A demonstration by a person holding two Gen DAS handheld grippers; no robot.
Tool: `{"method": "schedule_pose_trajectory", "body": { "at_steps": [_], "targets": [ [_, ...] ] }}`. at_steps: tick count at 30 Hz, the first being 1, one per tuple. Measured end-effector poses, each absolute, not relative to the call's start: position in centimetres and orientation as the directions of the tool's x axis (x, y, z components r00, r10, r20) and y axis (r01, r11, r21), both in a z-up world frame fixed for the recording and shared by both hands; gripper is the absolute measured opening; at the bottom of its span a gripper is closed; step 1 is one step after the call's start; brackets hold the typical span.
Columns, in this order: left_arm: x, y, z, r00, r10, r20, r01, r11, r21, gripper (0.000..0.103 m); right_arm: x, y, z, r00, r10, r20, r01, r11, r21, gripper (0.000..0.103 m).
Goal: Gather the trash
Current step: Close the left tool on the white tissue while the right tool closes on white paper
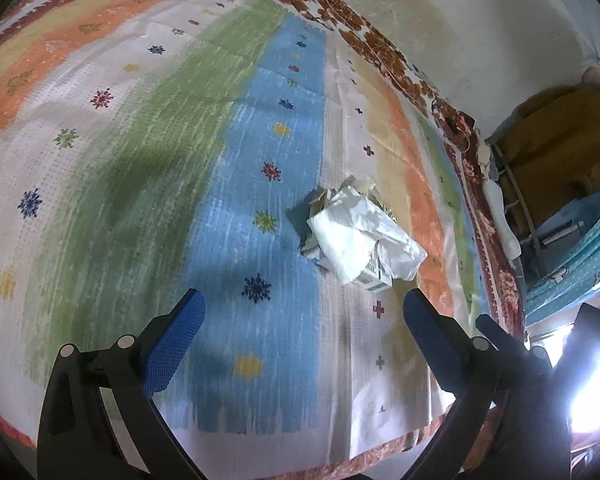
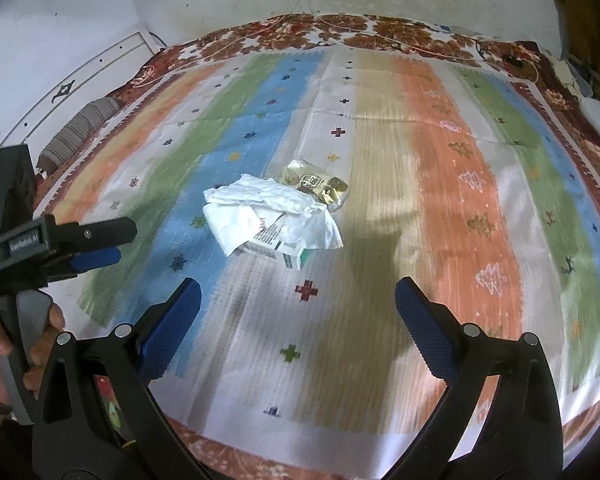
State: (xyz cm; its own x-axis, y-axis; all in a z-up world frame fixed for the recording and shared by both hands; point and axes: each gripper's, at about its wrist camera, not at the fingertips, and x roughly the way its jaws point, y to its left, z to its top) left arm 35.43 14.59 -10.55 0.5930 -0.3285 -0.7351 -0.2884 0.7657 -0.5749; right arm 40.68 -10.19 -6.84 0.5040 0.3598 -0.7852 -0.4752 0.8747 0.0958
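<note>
Trash lying in one small heap near the middle of the striped sheet [image 2: 380, 184], closer to its far edge than to the near one, straddling the blue and white stripes: crumpled white paper [image 2: 268, 212] on top, a small white-and-green box [image 2: 288, 254] poking out from under the paper's near side, a shiny gold wrapper [image 2: 320, 184] touching the paper's far side. Same heap visible from the left wrist, paper [image 1: 360, 236] over box [image 1: 374, 278], wrapper mostly hidden behind. Left gripper [image 1: 304, 316] spread wide, nothing between its blue pads, hovering above the sheet near the heap and not touching it. Right gripper [image 2: 298, 304] likewise wide open and empty, above the white stripe on the near side of the heap, apart from it. Left gripper also showing at the left edge of the right wrist view [image 2: 96, 244], a hand [image 2: 4, 328] wrapped around its handle (wrist partly cut off by the frame). Brown floral blanket [image 2: 380, 36] under the sheet, showing along the far edge. Striped bolster [image 2: 78, 132] by the far left corner.
</note>
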Motion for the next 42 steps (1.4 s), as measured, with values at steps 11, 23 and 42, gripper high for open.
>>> {"method": "schedule_pose_trajectory", "body": {
  "at_steps": [11, 23, 42],
  "targets": [
    [38.8, 14.3, -12.3, 0.568, -0.382, -0.73, -0.235, 0.774, -0.588, 0.096, 43.2, -9.0, -8.6, 0.483, 0.375, -0.791, -0.515, 0.853, 0.089, 0.09],
    [42.0, 14.3, -14.1, 0.559, -0.443, -0.701, -0.218, 0.737, -0.64, 0.078, 46.8, -8.1, -11.4, 0.441, 0.37, -0.818, -0.507, 0.855, 0.113, 0.067],
    [42.8, 13.3, -14.4, 0.583, -0.477, -0.658, -0.161, 0.726, -0.669, 0.042, 49.3, -9.9, -12.6, 0.461, 0.378, -0.803, -0.392, 0.898, 0.198, 0.002]
  ]
}}
